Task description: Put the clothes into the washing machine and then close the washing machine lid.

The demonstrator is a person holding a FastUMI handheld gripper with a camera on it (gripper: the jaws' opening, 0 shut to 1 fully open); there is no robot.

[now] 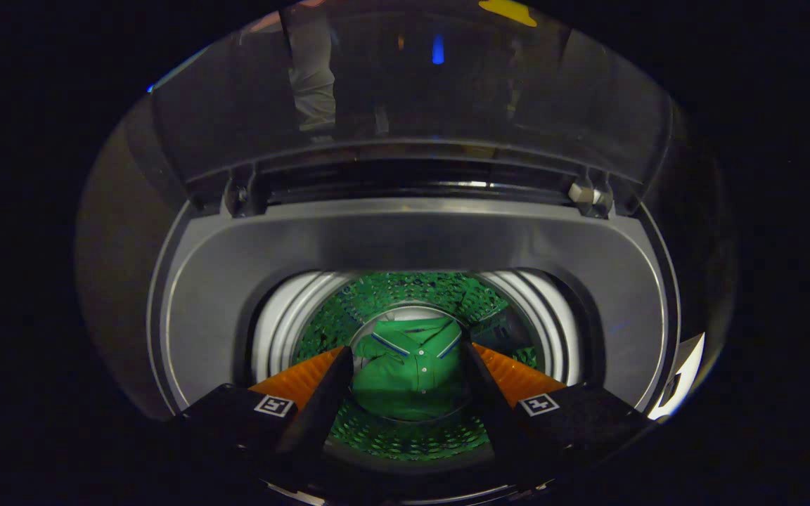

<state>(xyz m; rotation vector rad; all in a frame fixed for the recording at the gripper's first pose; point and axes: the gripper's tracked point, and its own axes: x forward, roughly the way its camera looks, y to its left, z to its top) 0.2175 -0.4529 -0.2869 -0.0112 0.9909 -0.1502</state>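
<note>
Gripper point(405, 355) points straight down into the top opening of the washing machine point(405, 239), fingers spread wide apart and holding nothing; fingertips hang over the mouth of the drum point(412, 292), one to each side. Between the fingers and well beyond them, a green shirt point(408, 369) lies crumpled at the bottom of the drum, collar with pale edging uppermost, a row of small buttons visible down its front. Shirt is clear of both fingers, no contact. Perforated drum wall around it takes a green cast from the cloth. Pale ribbed ring of the tub shows left and right of the drum mouth. Grey top deck of the machine surrounds the opening. Beyond it, the lid point(405, 91) stands raised, dark and glassy, hinged at the far edge of the deck.
</note>
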